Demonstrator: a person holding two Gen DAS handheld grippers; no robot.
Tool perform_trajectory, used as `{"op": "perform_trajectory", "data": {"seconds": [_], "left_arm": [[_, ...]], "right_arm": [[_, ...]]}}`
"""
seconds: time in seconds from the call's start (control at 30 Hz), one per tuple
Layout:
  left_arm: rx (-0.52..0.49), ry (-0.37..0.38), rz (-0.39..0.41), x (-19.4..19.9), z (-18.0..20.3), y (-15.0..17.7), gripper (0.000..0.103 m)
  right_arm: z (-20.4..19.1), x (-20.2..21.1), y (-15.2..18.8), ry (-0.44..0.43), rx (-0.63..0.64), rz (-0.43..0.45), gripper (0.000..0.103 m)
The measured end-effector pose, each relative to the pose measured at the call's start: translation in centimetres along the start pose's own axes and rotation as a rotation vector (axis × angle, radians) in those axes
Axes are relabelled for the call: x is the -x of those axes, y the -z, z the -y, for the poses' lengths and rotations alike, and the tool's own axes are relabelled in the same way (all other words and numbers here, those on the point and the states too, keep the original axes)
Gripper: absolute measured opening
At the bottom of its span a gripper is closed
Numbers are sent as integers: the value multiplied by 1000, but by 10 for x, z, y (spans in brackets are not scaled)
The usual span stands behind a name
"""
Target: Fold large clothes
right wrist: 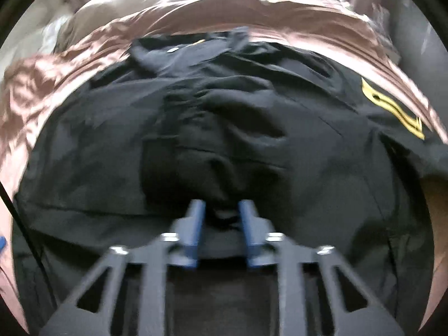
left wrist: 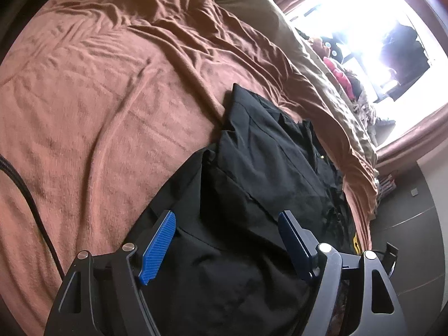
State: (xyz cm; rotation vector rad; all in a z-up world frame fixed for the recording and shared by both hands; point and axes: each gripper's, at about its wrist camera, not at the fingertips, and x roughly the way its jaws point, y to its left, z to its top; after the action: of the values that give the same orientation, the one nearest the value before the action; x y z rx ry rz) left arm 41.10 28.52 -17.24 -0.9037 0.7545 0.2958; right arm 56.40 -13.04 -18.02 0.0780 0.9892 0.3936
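now black garment between right gripper pads

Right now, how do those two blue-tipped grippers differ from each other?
The left gripper stands wide open, its pads well apart above the black garment; the right gripper is drawn nearly together, with a bunch of the black cloth between its pads. The left gripper's view is sharp; the right gripper's view is blurred. Both have blue pads on dark frames and point down at the same garment on the pinkish bedspread.

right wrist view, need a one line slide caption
Right gripper pinching a bunched fold of the black garment with a yellow emblem, spread on a pinkish-brown blanket.
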Motion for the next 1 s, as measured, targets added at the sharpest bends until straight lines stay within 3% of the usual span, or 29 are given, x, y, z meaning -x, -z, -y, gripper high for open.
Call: {"op": "perform_trajectory", "data": {"seconds": [0.07,0.17,0.27,0.4,0.5,0.57,0.7,0.73,0.77,0.83,1.0], "left_arm": [[-2,2,-1,0,1,1,77],[-13,-1,-1,-2,4,1,77],[-28,-8,-6,-4,7,3,77],[-44,-21,-14,-8,10,6,77],[-55,-35,-12,-10,11,7,77],[-60,-46,-14,-12,12,8,77],[-59,-47,-14,-12,12,8,77],[-60,-44,-15,-12,12,8,77],[-59,-42,-16,-12,12,8,77],[-48,-32,-19,-12,10,6,77],[1,-5,-26,-12,0,0,77]], "right_arm": [[20,7,-1,-56,-68,20,1],[58,22,-3,-177,-223,81,1],[96,30,-1,-228,-363,129,1],[152,24,19,-337,-624,130,1],[175,27,33,-327,-703,112,1],[171,35,31,-316,-657,119,2],[121,54,15,-260,-413,140,7],[102,56,12,-243,-337,139,24],[95,64,12,-237,-300,141,55],[69,63,7,-219,-207,156,80],[16,50,-1,-147,-3,133,80]]}}
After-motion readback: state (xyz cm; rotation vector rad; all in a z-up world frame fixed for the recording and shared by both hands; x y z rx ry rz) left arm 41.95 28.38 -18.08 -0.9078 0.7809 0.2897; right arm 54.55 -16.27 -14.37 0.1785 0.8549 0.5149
